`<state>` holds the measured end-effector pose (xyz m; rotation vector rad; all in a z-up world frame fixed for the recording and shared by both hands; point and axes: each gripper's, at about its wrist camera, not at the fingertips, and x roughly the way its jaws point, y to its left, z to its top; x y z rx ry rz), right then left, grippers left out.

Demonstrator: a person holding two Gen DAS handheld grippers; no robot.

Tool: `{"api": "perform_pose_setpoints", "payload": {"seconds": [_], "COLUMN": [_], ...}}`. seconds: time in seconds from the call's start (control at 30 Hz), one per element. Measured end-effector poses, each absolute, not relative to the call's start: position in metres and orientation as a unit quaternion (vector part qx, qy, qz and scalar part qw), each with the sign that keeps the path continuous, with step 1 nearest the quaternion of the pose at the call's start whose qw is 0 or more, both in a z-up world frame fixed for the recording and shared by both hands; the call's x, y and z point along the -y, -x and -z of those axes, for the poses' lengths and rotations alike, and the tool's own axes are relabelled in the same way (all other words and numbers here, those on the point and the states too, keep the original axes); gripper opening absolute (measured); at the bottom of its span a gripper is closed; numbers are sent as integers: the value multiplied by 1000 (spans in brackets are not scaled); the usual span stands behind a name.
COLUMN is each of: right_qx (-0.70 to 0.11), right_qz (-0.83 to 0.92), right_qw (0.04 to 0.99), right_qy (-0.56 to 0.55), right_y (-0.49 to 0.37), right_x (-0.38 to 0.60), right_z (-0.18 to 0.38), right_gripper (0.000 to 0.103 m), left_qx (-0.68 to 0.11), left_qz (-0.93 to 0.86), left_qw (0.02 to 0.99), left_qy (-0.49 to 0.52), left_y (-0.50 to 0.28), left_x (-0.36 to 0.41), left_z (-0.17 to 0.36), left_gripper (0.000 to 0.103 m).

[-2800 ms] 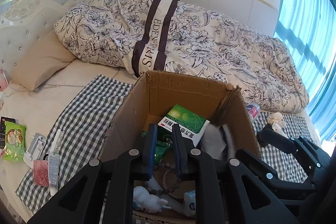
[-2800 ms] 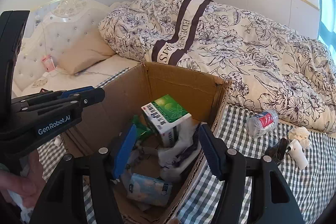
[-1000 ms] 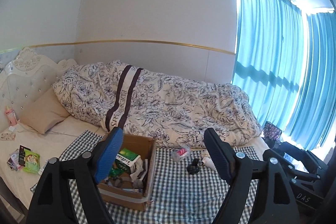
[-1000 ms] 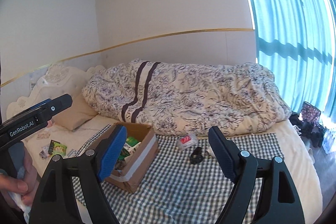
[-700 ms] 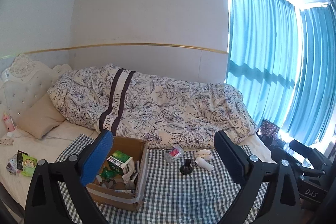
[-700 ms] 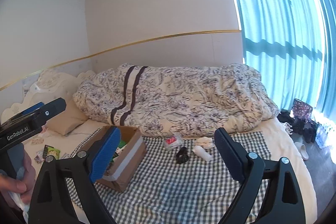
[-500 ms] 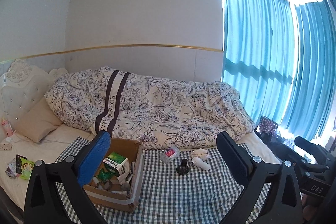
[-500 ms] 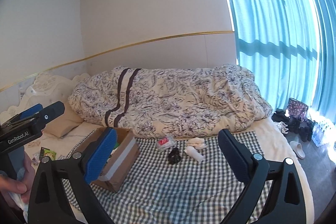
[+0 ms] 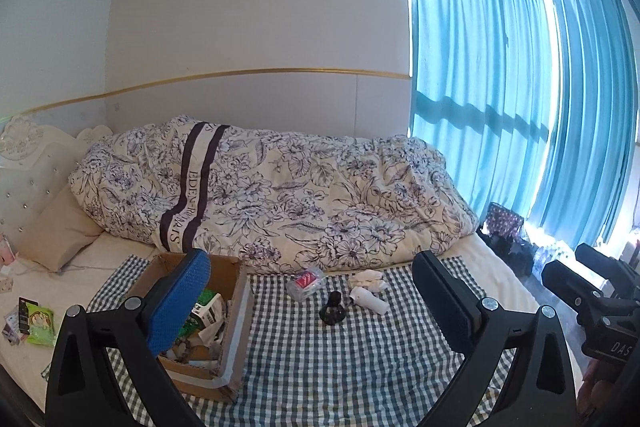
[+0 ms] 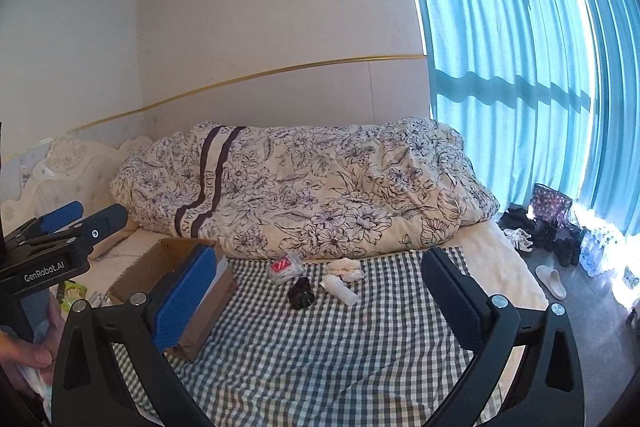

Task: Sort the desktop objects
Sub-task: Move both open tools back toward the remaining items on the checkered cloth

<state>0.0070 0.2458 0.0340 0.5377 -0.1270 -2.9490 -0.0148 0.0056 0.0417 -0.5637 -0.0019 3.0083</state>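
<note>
Your left tongs [image 9: 312,301] and right tongs [image 10: 320,297] both gape wide, empty, well back from the bed. The clear bottle [image 9: 305,281] lies on its side on the checked cloth [image 9: 320,355], just right of the box [image 9: 236,311]; likely light and slippery, so pinch it across the middle

"EDEN-PARIS" runs along the duvet [image 9: 256,195] stripe; "GenRobot.AI" marks the left tool [image 10: 86,225].
</note>
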Motion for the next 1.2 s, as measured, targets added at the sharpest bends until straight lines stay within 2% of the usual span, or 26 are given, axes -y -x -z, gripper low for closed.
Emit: {"api": "perform_pose_setpoints", "payload": {"seconds": [0.3, 0.7, 1.2], "right_qx": [30, -9, 14], "right_qz": [978, 971, 952], "right_qw": [65, 81, 93], "right_qy": [-194, -226, -291], "right_y": [19, 75, 158], "right_x": [-255, -251, -255], "right_z": [-14, 41, 118], "right_gripper": [103, 103, 103], "left_qx": [-8, -14, -32], "left_qz": [-977, -968, -952], "left_qw": [40, 37, 54], "left_qy": [208, 246, 299], "left_y": [49, 102, 174], "left_x": [-19, -22, -35], "left_z": [-17, 34, 118], "left_gripper": [103, 103, 103]}}
